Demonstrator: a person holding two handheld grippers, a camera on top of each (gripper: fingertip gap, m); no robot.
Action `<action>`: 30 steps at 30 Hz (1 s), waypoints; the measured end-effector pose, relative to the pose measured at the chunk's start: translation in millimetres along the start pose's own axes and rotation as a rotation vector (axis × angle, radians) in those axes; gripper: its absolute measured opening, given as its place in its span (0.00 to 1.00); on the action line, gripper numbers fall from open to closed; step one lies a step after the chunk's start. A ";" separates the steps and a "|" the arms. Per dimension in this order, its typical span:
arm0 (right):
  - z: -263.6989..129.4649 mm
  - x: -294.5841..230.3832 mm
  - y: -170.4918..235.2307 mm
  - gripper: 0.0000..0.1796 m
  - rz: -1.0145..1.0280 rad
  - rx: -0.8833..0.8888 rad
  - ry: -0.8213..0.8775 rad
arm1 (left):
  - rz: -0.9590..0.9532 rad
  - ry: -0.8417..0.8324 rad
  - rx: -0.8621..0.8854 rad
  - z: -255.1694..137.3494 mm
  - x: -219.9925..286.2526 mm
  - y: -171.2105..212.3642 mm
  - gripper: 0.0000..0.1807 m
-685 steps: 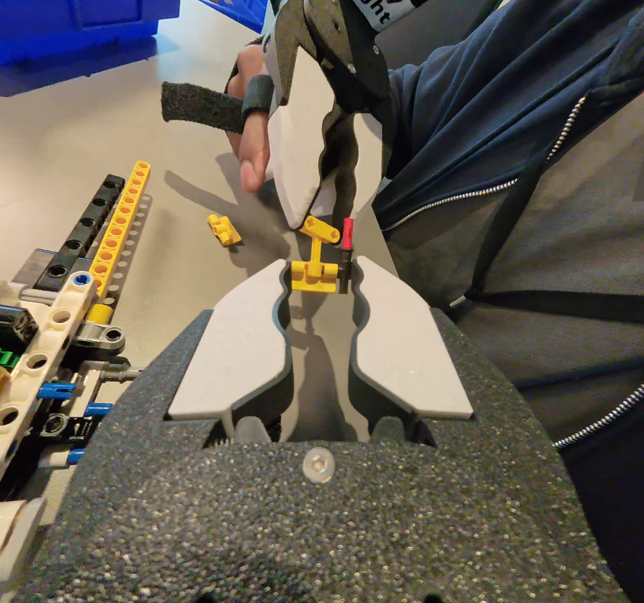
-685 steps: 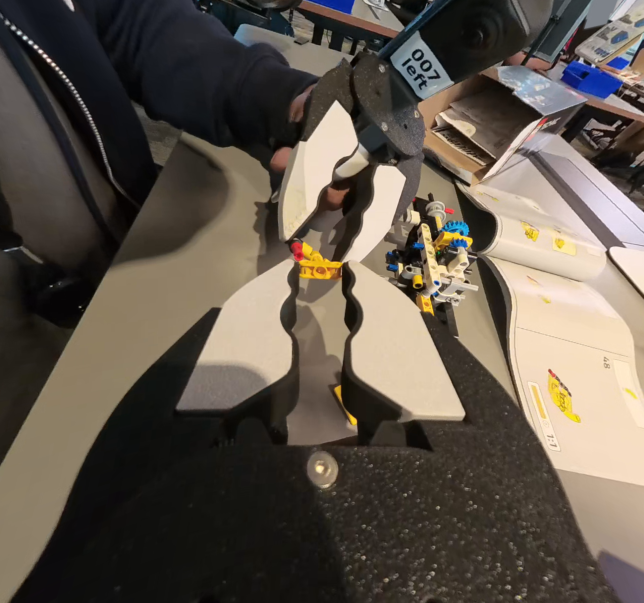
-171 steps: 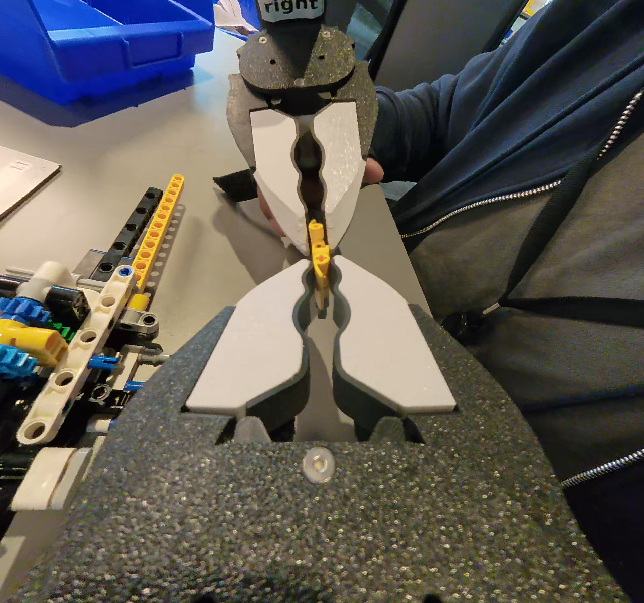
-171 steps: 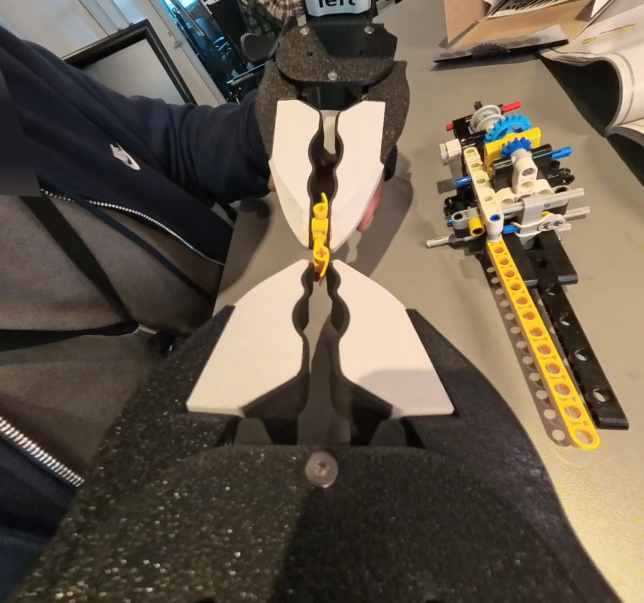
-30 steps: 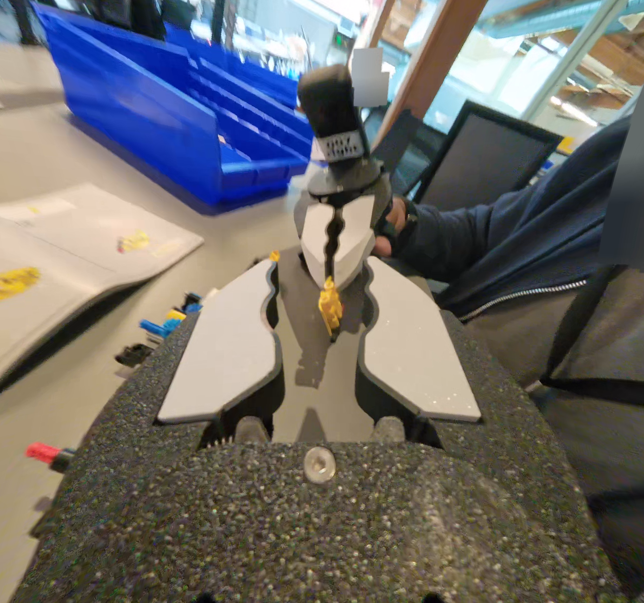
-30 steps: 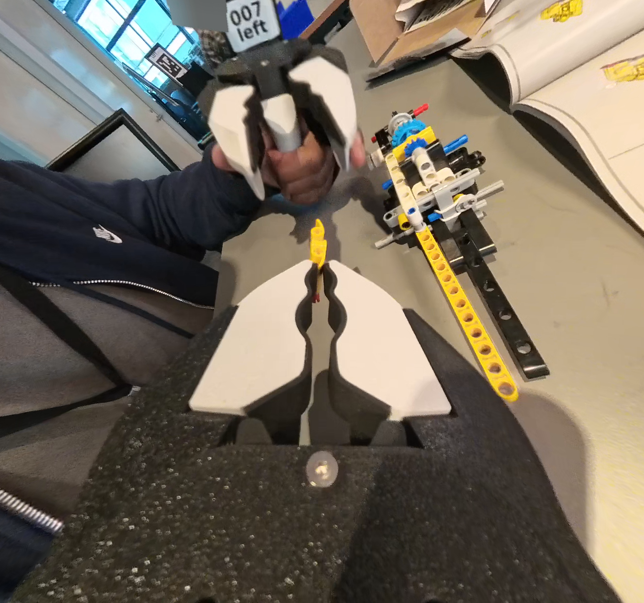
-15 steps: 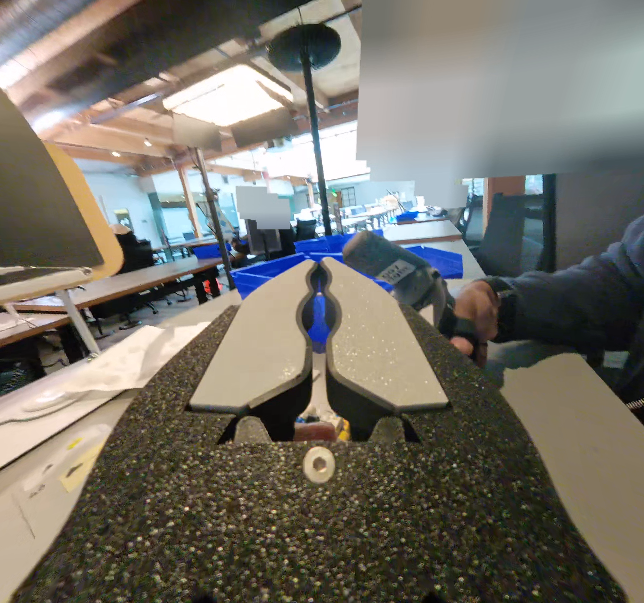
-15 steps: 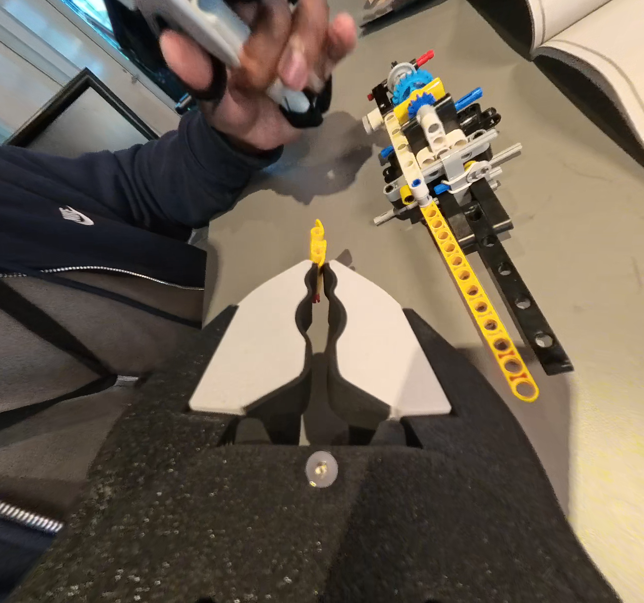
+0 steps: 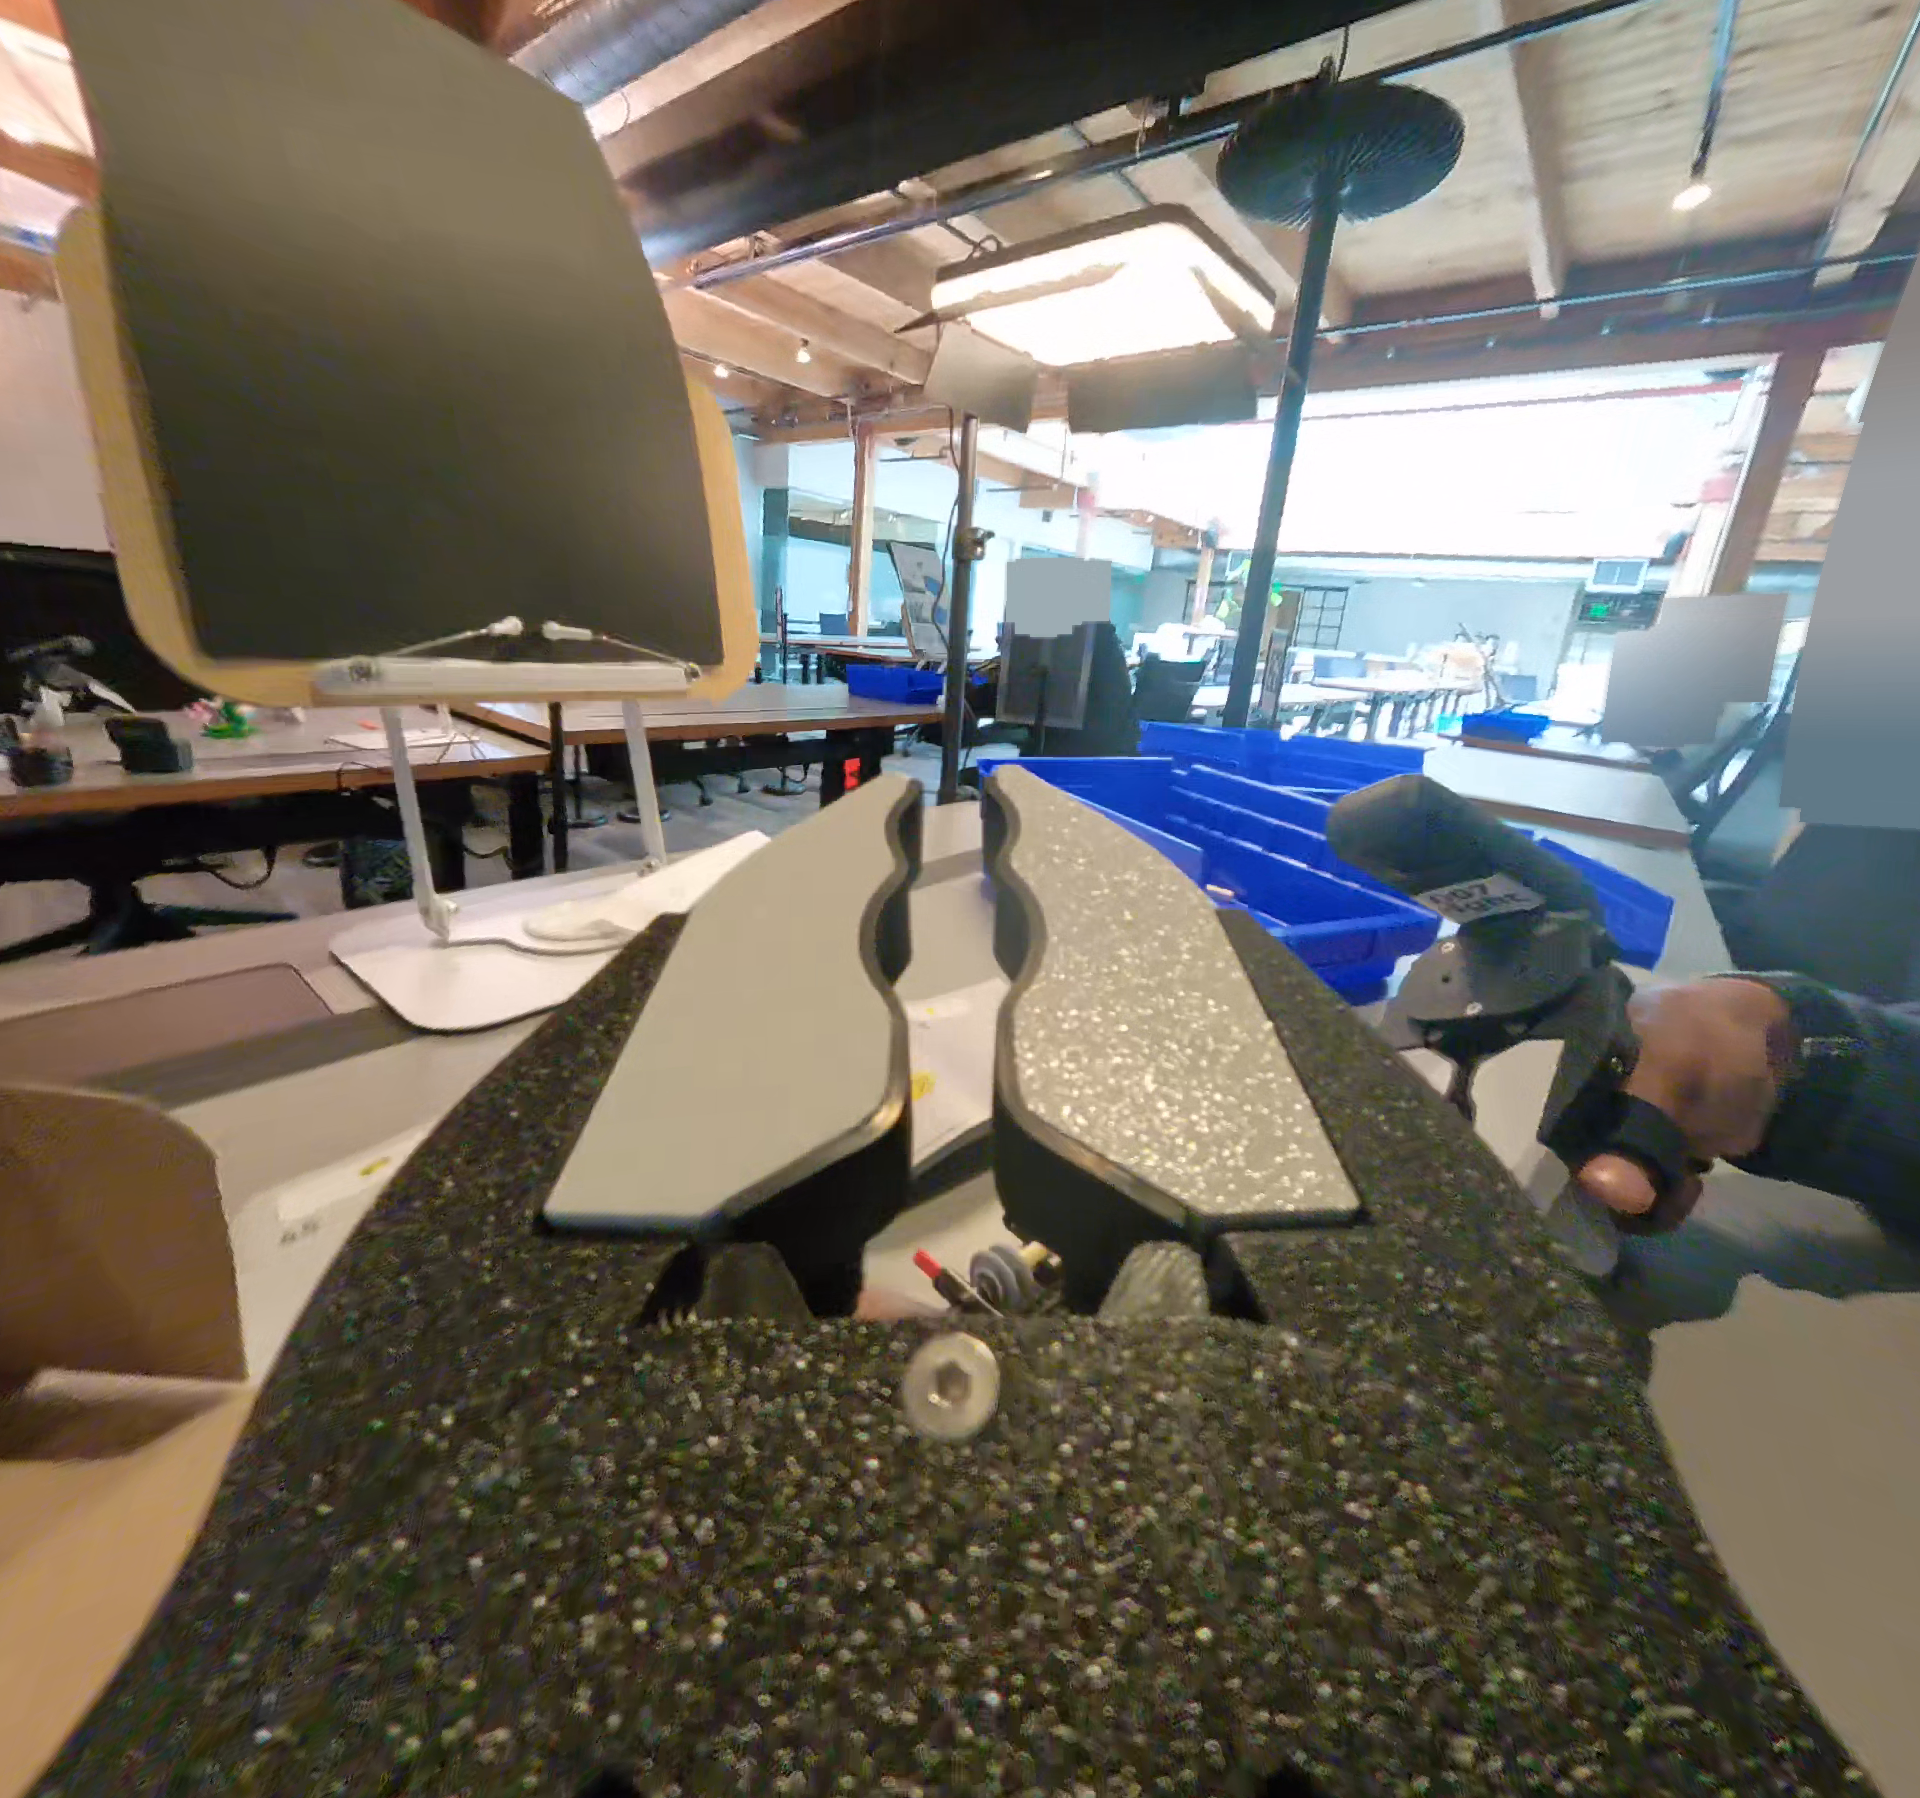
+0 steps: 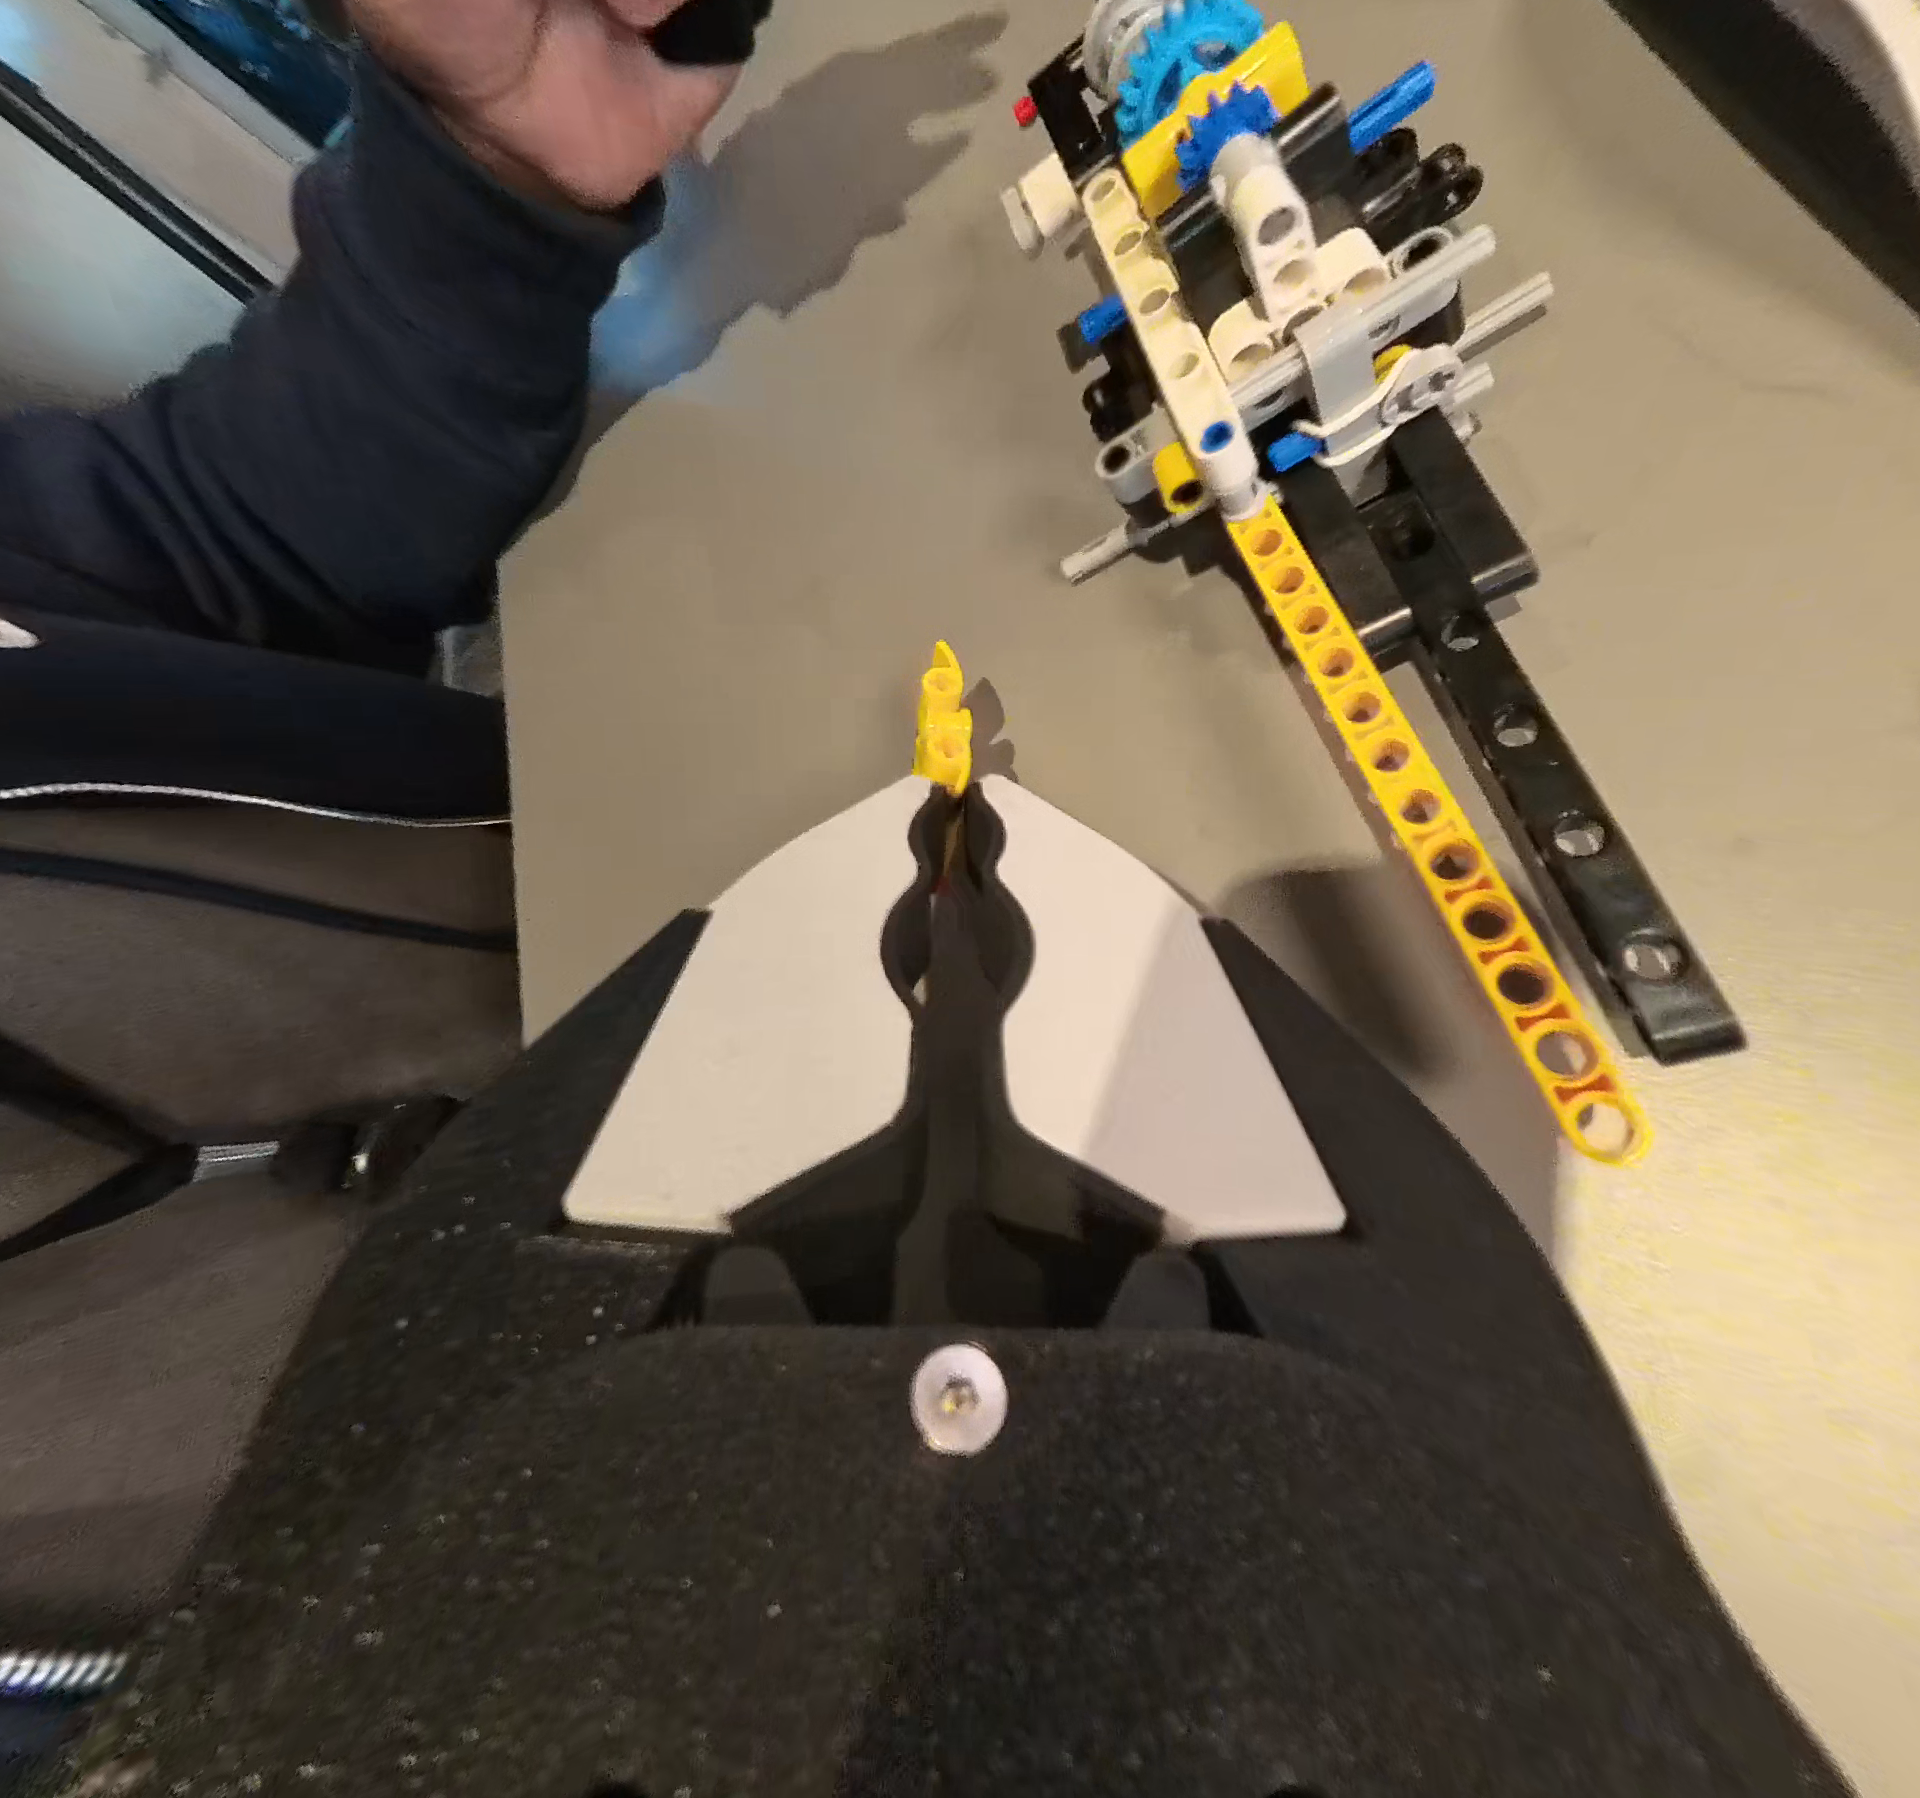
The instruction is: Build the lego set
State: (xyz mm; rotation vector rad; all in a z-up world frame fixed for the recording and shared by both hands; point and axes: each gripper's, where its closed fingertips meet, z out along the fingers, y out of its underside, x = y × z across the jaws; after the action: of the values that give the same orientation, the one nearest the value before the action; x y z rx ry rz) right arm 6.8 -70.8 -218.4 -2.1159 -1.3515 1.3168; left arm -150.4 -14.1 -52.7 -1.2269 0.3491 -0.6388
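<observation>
1. Right claw (image 10: 951,792): its pale fingers are pressed together on a small yellow studded plastic connector piece (image 10: 941,722), which juts out past the fingertips above the grey bench (image 10: 727,522).
2. Ahead and to the right of the right claw: the partly built model (image 10: 1257,294) lies on the bench, made of black, white and grey beams with blue gears (image 10: 1195,75). A long yellow perforated beam (image 10: 1423,823) and a black perforated beam (image 10: 1538,772) run from it back toward the claw, side by side.
3. Ahead and to the left of the right claw: a hand (image 10: 540,13) with a dark blue sleeve (image 10: 343,398), raised above the bench.
4. Left claw (image 9: 948,792): raised and pointing across the room, its fingers slightly parted with nothing between them.
5. To the right of the left claw: the right claw's black body (image 9: 1496,959), held in a hand (image 9: 1683,1083).
6. Beyond the left claw: blue plastic bins (image 9: 1299,844); to its left, a white stand (image 9: 488,948).
</observation>
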 end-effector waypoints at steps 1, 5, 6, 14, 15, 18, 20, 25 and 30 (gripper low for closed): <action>0.3 0.5 0.4 0.02 -0.014 -0.001 0.019 | -0.022 0.011 0.013 -3.5 -1.7 1.5 0.03; 1.2 1.4 1.6 0.05 -0.071 -0.008 0.082 | -0.069 0.098 0.094 -9.7 3.2 -5.7 0.00; 1.3 1.4 1.9 0.06 -0.083 -0.009 0.092 | -0.070 0.115 0.113 -9.2 5.6 -9.1 0.00; -3.0 6.9 2.1 0.17 -0.141 -0.011 0.168 | 0.002 -0.111 0.087 4.2 -27.0 -9.9 0.00; -4.0 7.5 2.3 0.18 -0.145 -0.013 0.173 | 0.005 -0.150 0.052 6.7 -34.8 -6.9 0.00; -8.9 7.2 1.1 0.18 -0.169 -0.008 0.176 | 0.007 -0.173 -0.049 14.3 -47.8 2.0 0.00; -13.0 6.0 -2.6 0.18 -0.191 0.005 0.172 | 0.018 -0.146 -0.123 21.7 -51.5 9.9 0.00; -18.8 2.6 -17.7 0.15 -0.264 0.047 0.154 | -0.034 -0.116 -0.211 41.6 -66.4 29.5 0.03; -17.5 -4.9 -23.9 0.13 -0.333 0.092 0.100 | -0.062 -0.089 -0.247 43.2 -68.1 59.9 0.07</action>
State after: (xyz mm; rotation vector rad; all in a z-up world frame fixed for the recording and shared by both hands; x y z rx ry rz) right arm 7.3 -59.0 -190.8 -1.7760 -1.4912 1.1011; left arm -162.9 72.7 -101.7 -1.5027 0.3229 -0.6040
